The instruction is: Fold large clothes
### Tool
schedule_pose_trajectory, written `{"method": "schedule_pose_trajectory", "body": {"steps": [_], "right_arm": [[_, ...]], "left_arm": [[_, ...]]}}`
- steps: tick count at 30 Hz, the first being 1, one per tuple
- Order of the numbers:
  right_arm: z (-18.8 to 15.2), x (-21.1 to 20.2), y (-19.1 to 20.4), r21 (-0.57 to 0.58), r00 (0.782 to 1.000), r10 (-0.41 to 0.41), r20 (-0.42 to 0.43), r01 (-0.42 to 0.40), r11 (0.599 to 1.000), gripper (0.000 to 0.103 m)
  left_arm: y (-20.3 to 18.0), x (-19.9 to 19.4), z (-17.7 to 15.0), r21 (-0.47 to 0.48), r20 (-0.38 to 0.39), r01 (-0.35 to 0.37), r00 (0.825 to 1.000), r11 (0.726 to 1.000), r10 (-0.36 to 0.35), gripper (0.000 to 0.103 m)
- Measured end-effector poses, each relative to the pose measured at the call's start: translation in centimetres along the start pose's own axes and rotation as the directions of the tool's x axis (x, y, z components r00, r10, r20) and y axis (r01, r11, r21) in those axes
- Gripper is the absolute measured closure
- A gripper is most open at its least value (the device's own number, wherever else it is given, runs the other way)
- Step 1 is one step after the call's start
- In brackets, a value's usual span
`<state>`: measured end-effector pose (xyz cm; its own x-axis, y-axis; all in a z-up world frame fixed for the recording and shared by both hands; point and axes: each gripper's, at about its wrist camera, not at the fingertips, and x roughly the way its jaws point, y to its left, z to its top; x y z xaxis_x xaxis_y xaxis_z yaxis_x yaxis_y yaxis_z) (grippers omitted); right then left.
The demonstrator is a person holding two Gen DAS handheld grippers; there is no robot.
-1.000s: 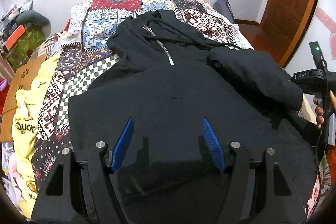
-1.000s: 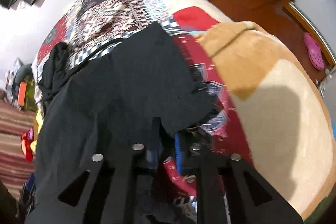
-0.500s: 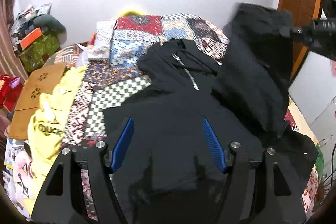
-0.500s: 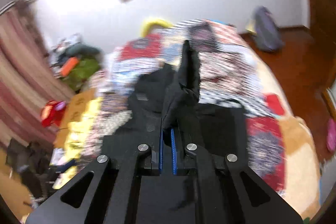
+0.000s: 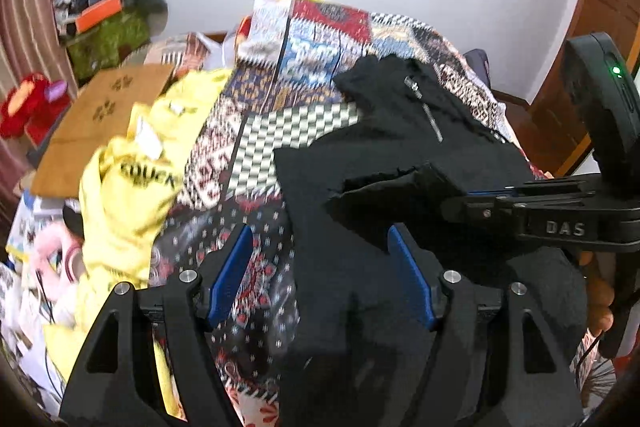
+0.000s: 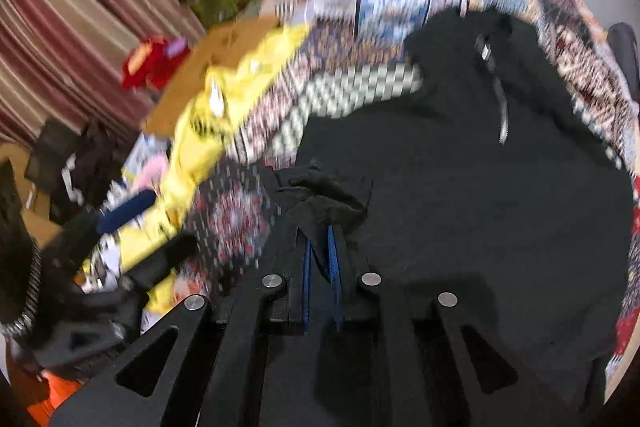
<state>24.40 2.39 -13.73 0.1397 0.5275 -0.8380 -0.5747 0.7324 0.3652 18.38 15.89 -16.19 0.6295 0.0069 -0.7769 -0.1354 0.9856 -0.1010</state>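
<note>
A black hoodie [image 5: 360, 195] lies spread front-up on a bed covered by a patchwork quilt [image 5: 320, 39], its hood and metal zipper [image 5: 434, 119] toward twelve o'clock in the left wrist view. The right claw [image 5: 456, 193] enters that view from three o'clock, its blue pads closed tight on the cuff end of one black sleeve [image 5: 392, 199], which is drawn across the chest of the garment. In the right wrist view the same claw [image 6: 320, 259] shows its two blue pads [image 6: 333, 263] nearly together with a bunch of black fabric [image 6: 324, 199] pinched between them, above the garment's body; this view is blurred.

The left claw [image 5: 320, 267] hangs over the hoodie's left edge with its blue pads [image 5: 230, 267] wide apart and nothing between them; one pad sits over the quilt, the other over black cloth.

At nine o'clock in the left wrist view a yellow garment [image 5: 132, 187] with dark lettering lies crumpled beside the quilt, and a brown cardboard piece [image 5: 96, 123] lies just beyond it at ten o'clock. A red plush toy [image 5: 28, 107] sits farther left near a striped curtain [image 6: 60, 27].
</note>
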Motion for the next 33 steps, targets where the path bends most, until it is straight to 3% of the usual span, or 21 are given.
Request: {"method": "schedule_pose_trajectory", "body": {"steps": [2, 4, 6, 11, 15, 19, 25, 30, 33], "right_arm": [[-0.2, -0.2, -0.4, 0.012, 1.000, -0.006, -0.028, 0.006, 1.000, 0.080], [0.0, -1.6, -0.8, 0.028, 1.000, -0.016, -0.010, 0.016, 0.999, 0.060], [-0.2, -3.5, -1.4, 0.039, 0.999, -0.030, 0.041, 0.028, 0.999, 0.048], [-0.4, -7.9, -3.1, 0.038, 0.983, -0.120, 0.142, 0.116, 0.993, 0.047], [-1.5, -10.6, -6.3, 0.074, 0.952, -0.240, 0.188, 0.230, 0.970, 0.046], [-3.5, -12.2, -10.5, 0.135, 0.915, -0.357, 0.185, 0.336, 0.932, 0.046], [-6.8, -12.4, -16.1, 0.230, 0.883, -0.455, 0.113, 0.422, 0.877, 0.045], [-9.9, -11.9, -20.7, 0.315, 0.887, -0.459, 0.046, 0.423, 0.850, 0.045], [-11.2, -11.8, -23.0, 0.384, 0.895, -0.443, 0.039, 0.396, 0.834, 0.045]], "left_arm": [[0.5, 0.5, -0.5, -0.027, -0.027, 0.019, 0.999, 0.999, -0.019, 0.034], [0.8, 0.8, -0.8, -0.054, -0.047, 0.040, 0.998, 0.998, -0.043, 0.034], [0.7, 1.3, -1.0, -0.081, -0.066, 0.069, 0.995, 0.994, -0.074, 0.034], [-0.6, 2.0, -1.0, -0.116, -0.095, 0.126, 0.986, 0.985, -0.137, 0.034], [-1.5, 3.1, -1.0, -0.157, -0.129, 0.191, 0.969, 0.969, -0.212, 0.034], [-1.5, 5.6, -1.3, -0.224, -0.188, 0.217, 0.947, 0.950, -0.261, 0.034], [-1.0, 9.7, -2.0, -0.316, -0.265, 0.211, 0.917, 0.925, -0.299, 0.034], [-0.5, 12.2, -2.5, -0.386, -0.279, 0.213, 0.900, 0.897, -0.334, 0.036], [-1.1, 12.1, -2.0, -0.356, -0.249, 0.229, 0.911, 0.906, -0.328, 0.056]]}}
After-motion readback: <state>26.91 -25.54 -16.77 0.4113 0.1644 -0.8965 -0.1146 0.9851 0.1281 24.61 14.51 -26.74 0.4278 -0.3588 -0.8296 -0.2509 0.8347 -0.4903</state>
